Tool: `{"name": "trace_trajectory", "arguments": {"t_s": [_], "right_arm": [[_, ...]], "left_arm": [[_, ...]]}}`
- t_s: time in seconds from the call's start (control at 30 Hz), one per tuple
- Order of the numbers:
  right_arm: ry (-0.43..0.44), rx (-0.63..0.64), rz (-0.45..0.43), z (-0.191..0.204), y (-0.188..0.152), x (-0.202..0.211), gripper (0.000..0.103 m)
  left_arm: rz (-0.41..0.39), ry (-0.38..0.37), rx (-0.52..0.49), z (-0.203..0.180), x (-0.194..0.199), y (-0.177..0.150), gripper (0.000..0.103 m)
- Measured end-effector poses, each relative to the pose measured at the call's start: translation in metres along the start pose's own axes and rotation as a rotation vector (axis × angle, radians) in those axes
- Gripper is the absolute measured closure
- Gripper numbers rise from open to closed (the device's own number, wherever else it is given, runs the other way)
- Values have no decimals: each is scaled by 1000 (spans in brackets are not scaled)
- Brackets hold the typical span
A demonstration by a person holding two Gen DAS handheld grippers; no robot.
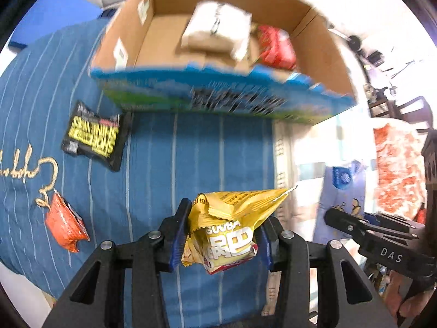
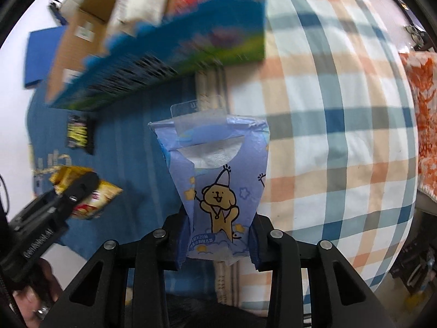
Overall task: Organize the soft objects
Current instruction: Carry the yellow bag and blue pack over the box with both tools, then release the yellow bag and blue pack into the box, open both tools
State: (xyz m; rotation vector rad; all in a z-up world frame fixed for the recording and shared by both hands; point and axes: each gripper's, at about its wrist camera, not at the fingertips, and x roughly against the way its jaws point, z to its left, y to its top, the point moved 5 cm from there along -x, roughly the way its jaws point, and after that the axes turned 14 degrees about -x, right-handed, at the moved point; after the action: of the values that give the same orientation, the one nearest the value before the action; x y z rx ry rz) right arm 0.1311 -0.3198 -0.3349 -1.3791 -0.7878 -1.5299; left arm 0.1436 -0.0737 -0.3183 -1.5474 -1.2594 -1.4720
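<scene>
My left gripper [image 1: 222,235] is shut on a yellow snack bag [image 1: 229,227] and holds it above the blue striped bedding [image 1: 164,164]. My right gripper [image 2: 218,237] is shut on a purple tissue pack [image 2: 218,175] with a bear drawing. Ahead stands an open cardboard box [image 1: 322,38] with a blue-green printed front; it holds a white pack [image 1: 218,27] and a red pack [image 1: 275,46]. A black and yellow snack bag [image 1: 94,135] and an orange snack bag [image 1: 64,224] lie on the bedding to the left. The box [image 2: 155,63] also shows blurred in the right wrist view.
A checked orange, blue and white quilt [image 2: 341,136] covers the bed to the right. An orange patterned cloth [image 2: 423,114] lies at the far right. A blue flat pad [image 2: 41,54] lies behind the box on the left.
</scene>
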Motion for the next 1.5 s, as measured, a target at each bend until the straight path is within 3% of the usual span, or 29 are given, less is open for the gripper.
{"name": "trace_trajectory", "arguments": {"t_s": [0.23, 0.37, 0.53, 0.73, 0.97, 1.27, 1.5], "right_arm": [[118, 58, -101, 50, 13, 82, 65], [126, 88, -164, 94, 32, 101, 65], [110, 89, -186, 120, 74, 113, 65], [42, 32, -122, 128, 132, 72, 65], [-73, 8, -50, 118, 171, 0, 65], [-156, 7, -5, 117, 198, -54, 65], [-192, 24, 28, 121, 202, -73, 64]], "left_arm": [[-119, -28, -50, -2, 80, 32, 62], [-177, -26, -68, -4, 99, 68, 62], [-214, 9, -83, 12, 111, 117, 62], [-146, 35, -60, 44, 86, 165, 62], [-33, 95, -35, 80, 30, 207, 62], [31, 182, -45, 109, -21, 254, 62], [61, 200, -37, 121, -40, 267, 62]]}}
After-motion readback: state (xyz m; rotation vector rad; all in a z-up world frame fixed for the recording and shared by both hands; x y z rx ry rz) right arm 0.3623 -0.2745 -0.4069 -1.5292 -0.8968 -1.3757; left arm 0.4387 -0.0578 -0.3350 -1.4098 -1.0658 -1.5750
